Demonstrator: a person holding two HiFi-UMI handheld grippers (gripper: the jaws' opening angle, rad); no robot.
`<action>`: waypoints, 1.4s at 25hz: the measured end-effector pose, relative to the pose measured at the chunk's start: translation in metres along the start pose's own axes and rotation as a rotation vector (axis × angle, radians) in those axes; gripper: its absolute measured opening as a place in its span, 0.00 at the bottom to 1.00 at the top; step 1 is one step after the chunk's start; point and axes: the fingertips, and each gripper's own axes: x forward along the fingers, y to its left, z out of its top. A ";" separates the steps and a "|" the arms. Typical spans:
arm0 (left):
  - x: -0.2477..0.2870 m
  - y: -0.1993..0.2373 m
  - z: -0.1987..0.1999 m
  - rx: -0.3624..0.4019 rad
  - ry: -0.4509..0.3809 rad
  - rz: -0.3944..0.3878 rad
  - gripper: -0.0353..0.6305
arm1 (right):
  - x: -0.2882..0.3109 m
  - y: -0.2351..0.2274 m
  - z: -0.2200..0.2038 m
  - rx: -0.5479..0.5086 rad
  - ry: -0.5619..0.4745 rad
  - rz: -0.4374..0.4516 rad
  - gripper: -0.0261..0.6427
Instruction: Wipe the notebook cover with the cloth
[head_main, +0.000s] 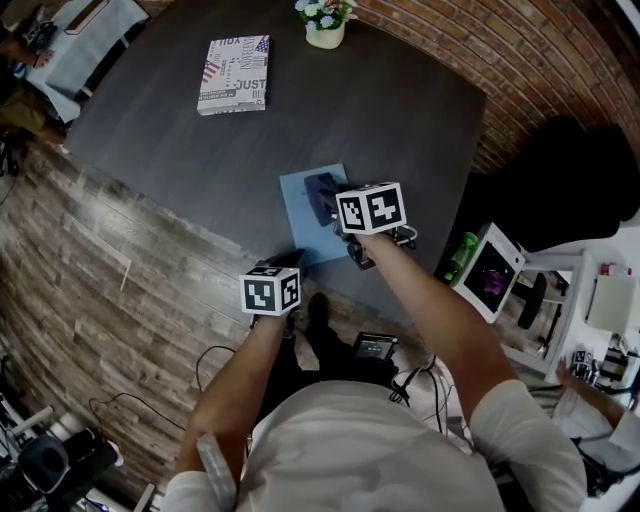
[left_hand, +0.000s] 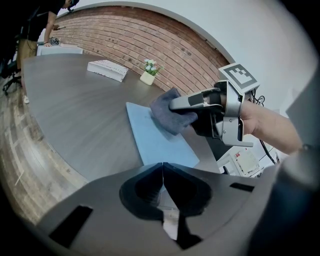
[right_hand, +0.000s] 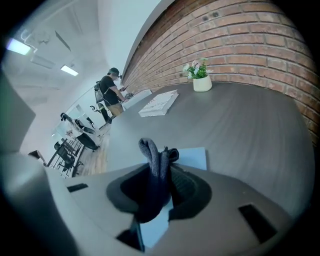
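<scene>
A dark grey cloth (right_hand: 150, 150) is being pinched between the jaws of the right gripper (right_hand: 160, 172), with a fold of it bulging out past the tips. The bunch is being held over the far part of the light blue notebook (head_main: 303, 222). The notebook is lying flat on the dark table (head_main: 400, 120), close to the table's near edge. Whether the fabric is being pressed onto the cover or only hung just above it cannot be told. The left gripper (left_hand: 162, 172) is being held with its jaws pressed together on nothing, just beside the notebook's near end.

The wipe itself is judged to be the step in hand. For a good result, the loose fold rather than the hard jaw tips is best being brought flat onto the cover. Light, even pressure is being called for, in long overlapping strokes from one edge to the other. Since the notebook is thin and lying near the table's edge, a slide is being risked. It could be steadied by the closed left gripper being rested on the near corner.
</scene>
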 end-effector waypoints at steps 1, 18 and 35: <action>0.000 0.000 -0.002 -0.001 0.002 -0.001 0.07 | 0.003 0.007 -0.002 -0.001 0.005 0.015 0.19; 0.003 0.000 -0.011 -0.013 0.026 -0.020 0.07 | 0.042 0.055 -0.037 0.014 0.076 0.100 0.19; 0.006 0.001 -0.008 -0.026 0.041 -0.006 0.07 | 0.031 0.027 -0.044 -0.032 0.079 0.053 0.19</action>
